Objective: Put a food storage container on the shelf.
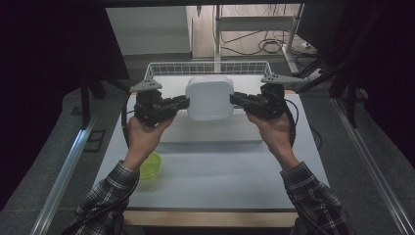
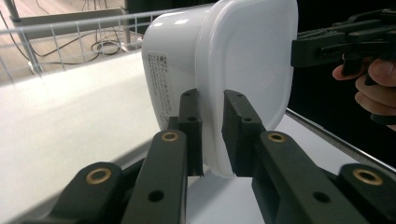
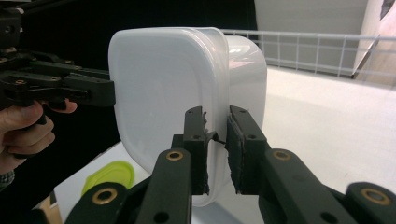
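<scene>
Scene: a white table (image 1: 215,171) is seen from above, with a white wire basket (image 1: 208,68) at its far edge and a person's two forearms in plaid sleeves coming in from the near side.

Held thing: a white, rounded-square plastic container (image 1: 209,98) with its lid on is carried in the air between the two grippers, over the table, just on the near side of the basket.

Left gripper (image 1: 182,102): its black fingers (image 2: 191,126) are pinched on the projecting lid rim at the container's left edge; the rim is seen pressed between the two pads in the left gripper view.

Right gripper (image 1: 236,100): its fingers (image 3: 195,140) are likewise clamped on the rim at the opposite edge, with the thin rim caught between the pads in the right gripper view.

Key relation: the container lies directly between the two sets of fingertips, which point inward at each other. The lid face is turned up toward the high camera, the body hanging below the rim. Neither hand is nearer; the grip is symmetrical.

Axis: the line from one pinch to the other runs left to right across the table, roughly parallel to the basket's near wall.

Judged next need: both hands probably have to travel together, as uneven motion could twist the rim out of a pinch.

Other: a yellow-green round lid (image 1: 149,165) lies on the table beside the left wrist, well apart from the fingers.
</scene>
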A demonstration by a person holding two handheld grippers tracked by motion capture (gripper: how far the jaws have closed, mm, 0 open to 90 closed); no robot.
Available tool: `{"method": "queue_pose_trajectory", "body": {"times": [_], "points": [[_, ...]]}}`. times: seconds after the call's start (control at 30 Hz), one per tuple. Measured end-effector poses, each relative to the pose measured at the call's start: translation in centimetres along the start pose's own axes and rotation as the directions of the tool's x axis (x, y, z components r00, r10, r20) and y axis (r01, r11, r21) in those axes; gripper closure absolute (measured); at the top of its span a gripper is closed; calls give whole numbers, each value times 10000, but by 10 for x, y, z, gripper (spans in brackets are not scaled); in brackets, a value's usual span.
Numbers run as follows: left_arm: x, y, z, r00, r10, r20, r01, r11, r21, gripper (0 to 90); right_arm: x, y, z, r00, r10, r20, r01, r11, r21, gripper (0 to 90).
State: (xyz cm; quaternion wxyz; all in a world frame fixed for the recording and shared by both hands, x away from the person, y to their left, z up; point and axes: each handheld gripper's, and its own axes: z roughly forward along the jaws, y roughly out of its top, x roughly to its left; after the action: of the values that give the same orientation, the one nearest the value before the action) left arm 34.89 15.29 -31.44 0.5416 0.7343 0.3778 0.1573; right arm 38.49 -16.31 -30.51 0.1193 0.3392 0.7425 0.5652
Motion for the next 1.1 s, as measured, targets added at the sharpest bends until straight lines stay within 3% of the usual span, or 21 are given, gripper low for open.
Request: {"method": "queue_pose_trajectory", "body": {"times": [0.37, 0.73, 0.87, 1.1], "points": [[19, 23, 18, 9997, -247, 10, 247, 9996, 138, 790, -15, 19, 15, 9989, 176, 438, -178, 9998, 42, 778], [35, 23, 33, 9983, -575, 134, 572, 9982, 170, 781, -30, 20, 31, 9969, 464, 639, -481, 9985, 266, 768], [38, 24, 36, 9973, -678, 287, 674, 9976, 135, 732, -33, 20, 35, 9964, 480, 695, -505, 9981, 354, 753], [41, 27, 41, 9979, -630, 114, 629, 9979, 151, 663, -33, 24, 40, 9968, 324, 728, -356, 9985, 425, 691]]}}
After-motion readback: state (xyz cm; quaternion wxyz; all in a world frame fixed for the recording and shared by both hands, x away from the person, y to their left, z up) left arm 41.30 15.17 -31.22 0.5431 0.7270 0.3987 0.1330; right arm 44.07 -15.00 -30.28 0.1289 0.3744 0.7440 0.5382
